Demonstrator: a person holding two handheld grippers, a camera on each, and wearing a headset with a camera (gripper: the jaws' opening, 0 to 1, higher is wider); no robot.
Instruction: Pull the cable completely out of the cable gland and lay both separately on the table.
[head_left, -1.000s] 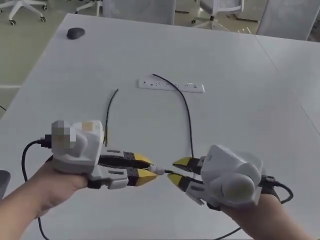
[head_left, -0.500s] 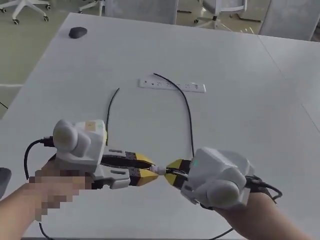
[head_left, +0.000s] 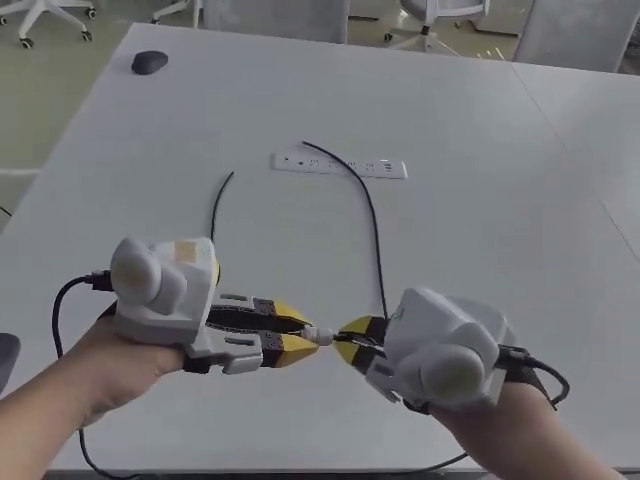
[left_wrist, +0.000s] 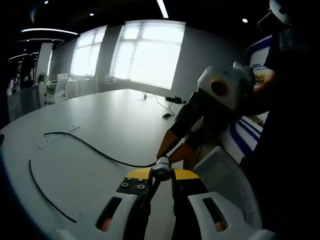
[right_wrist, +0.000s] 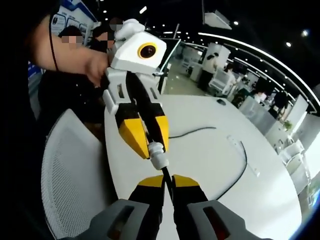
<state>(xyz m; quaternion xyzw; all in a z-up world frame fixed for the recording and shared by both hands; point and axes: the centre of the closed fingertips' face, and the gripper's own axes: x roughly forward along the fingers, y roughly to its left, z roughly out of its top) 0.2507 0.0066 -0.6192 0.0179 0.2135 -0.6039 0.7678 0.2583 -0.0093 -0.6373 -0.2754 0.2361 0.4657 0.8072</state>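
Over the desk (head_left: 480, 180), left gripper (head_left: 303, 338) squeezing the cable gland (head_left: 322, 337), right gripper (head_left: 345, 347) pinching the cable (head_left: 378, 240): pull straight apart, slowly.

White table (head_left: 450, 130), office chairs (head_left: 280, 15), bright windows (left_wrist: 147, 52)

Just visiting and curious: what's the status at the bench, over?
Left gripper shut on cable gland. Right gripper shut on cable, close beside gland. Cable not yet pulled out. Power strip, loose wire farther back, clear of grippers.
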